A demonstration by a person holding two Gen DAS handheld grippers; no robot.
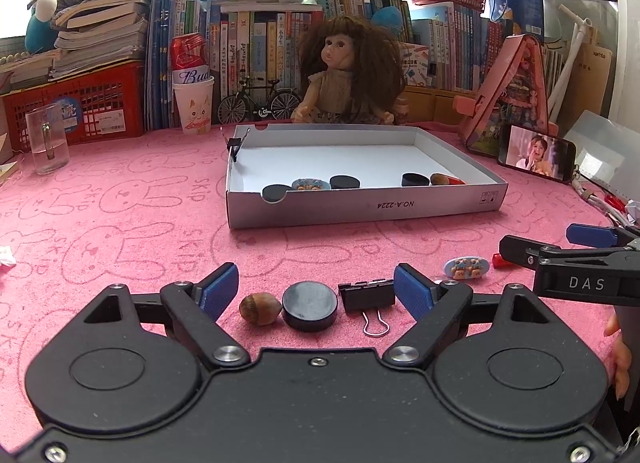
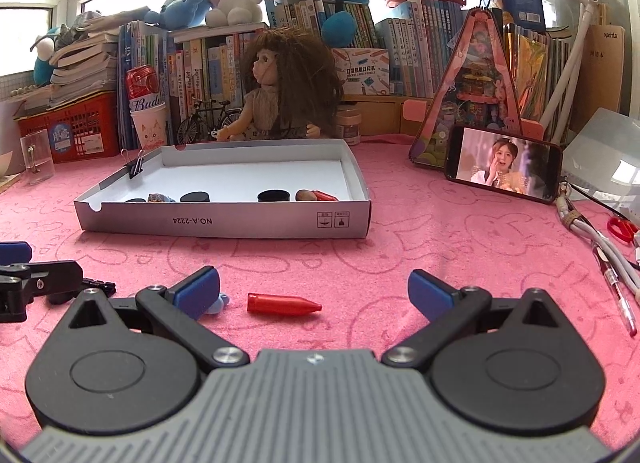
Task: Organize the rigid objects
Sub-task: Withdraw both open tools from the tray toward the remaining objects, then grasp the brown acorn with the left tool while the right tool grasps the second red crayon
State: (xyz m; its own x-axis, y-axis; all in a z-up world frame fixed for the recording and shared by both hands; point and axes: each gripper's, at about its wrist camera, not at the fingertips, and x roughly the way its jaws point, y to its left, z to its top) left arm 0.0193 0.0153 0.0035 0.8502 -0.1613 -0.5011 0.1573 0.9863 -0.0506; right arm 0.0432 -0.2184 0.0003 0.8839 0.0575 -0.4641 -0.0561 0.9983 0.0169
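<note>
A red crayon (image 2: 283, 304) lies on the pink tabletop (image 2: 460, 239) between the right tool's (image 2: 313, 291) spread fingers, white box (image 2: 224, 219) beyond.

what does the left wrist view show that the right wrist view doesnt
Only the left wrist view shows the acorn, the black disc and the whole binder clip between the open left gripper.

Only the right wrist view shows the red crayon in full, between the open right gripper, and the pen.

Both show the white box, doll and phone.

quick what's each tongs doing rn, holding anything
Left tongs: open, holding nothing.
Right tongs: open, holding nothing.
</note>
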